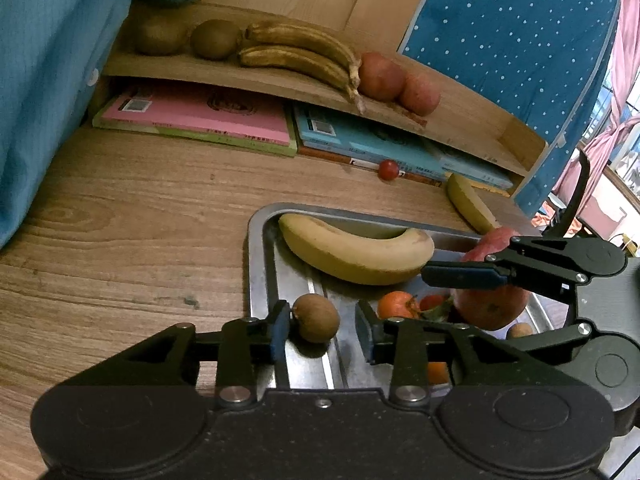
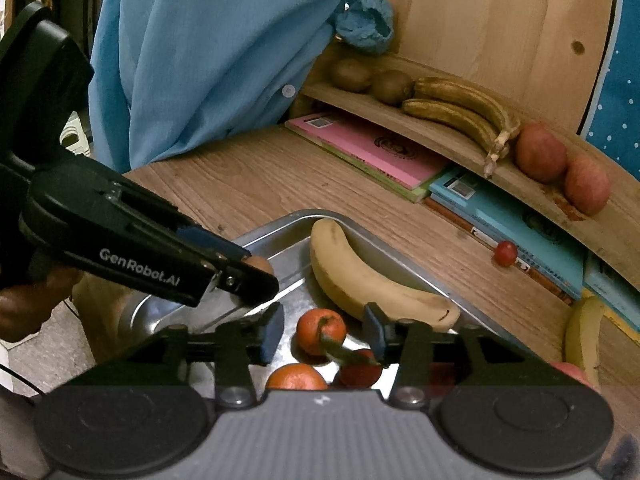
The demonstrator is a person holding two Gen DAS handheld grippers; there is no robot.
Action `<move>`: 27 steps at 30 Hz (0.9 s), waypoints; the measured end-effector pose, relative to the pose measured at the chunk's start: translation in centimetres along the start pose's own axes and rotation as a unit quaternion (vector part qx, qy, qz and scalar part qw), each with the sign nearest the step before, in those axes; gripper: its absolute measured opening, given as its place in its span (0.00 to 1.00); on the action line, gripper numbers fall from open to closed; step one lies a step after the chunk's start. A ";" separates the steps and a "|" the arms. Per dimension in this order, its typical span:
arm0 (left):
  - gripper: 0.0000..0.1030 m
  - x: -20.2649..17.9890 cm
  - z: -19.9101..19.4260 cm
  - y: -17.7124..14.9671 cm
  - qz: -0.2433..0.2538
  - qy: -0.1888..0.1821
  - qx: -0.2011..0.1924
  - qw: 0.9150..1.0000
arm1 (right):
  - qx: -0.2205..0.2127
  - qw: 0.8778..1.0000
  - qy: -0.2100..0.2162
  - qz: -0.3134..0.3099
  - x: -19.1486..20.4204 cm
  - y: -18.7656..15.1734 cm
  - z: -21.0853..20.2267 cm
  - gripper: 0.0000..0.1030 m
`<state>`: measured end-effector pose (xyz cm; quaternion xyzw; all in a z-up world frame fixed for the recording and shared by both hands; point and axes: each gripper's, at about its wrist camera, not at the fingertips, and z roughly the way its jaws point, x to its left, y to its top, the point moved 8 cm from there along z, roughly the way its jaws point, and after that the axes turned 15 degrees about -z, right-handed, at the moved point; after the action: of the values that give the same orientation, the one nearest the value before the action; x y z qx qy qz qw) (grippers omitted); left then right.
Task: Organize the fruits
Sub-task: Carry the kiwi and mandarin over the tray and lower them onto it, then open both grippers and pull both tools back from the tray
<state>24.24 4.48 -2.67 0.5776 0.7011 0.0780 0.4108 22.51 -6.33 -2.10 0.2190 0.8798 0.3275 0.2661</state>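
A metal tray (image 1: 256, 264) holds a yellow banana (image 1: 352, 252), a brown kiwi (image 1: 316, 318), tangerines (image 1: 396, 305) and a red apple (image 1: 490, 304). My left gripper (image 1: 322, 330) is open around the kiwi, its left pad touching it. My right gripper (image 2: 323, 330) is open around a tangerine (image 2: 320, 330) in the tray (image 2: 280, 224), beside the banana (image 2: 360, 280). The wooden shelf (image 1: 224, 68) carries two kiwis (image 1: 216, 38), two brown bananas (image 1: 300, 52) and two apples (image 1: 380, 76).
Pink and blue books (image 1: 200, 114) lie under the shelf. A small red fruit (image 1: 388, 169) and another banana (image 1: 470, 202) lie on the wooden table (image 1: 120, 240). Blue cloth (image 1: 40, 80) hangs at the left. The other gripper crosses each view.
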 end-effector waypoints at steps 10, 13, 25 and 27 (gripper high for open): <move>0.52 -0.8 -1.9 0.4 0.007 -0.005 -0.028 1.000 | -0.034 0.999 -0.026 0.007 -0.3 0.4 -2.9 0.67; 0.60 -1.1 -2.6 0.5 0.011 -0.004 -0.040 0.999 | -0.045 0.998 -0.036 0.016 -0.5 0.3 -4.0 0.77; 0.89 -1.6 -6.4 -0.3 0.025 0.004 -0.093 0.995 | -0.085 0.989 -0.096 0.078 -1.5 -1.7 -9.0 0.92; 0.91 -1.6 -7.0 -0.7 0.028 0.005 -0.100 0.995 | -0.090 0.986 -0.106 0.087 -1.6 -2.2 -10.0 0.94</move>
<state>19.05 5.43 2.28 0.5527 0.6752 0.1625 0.4606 17.12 -13.40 3.34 0.3036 0.7910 0.4024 0.3468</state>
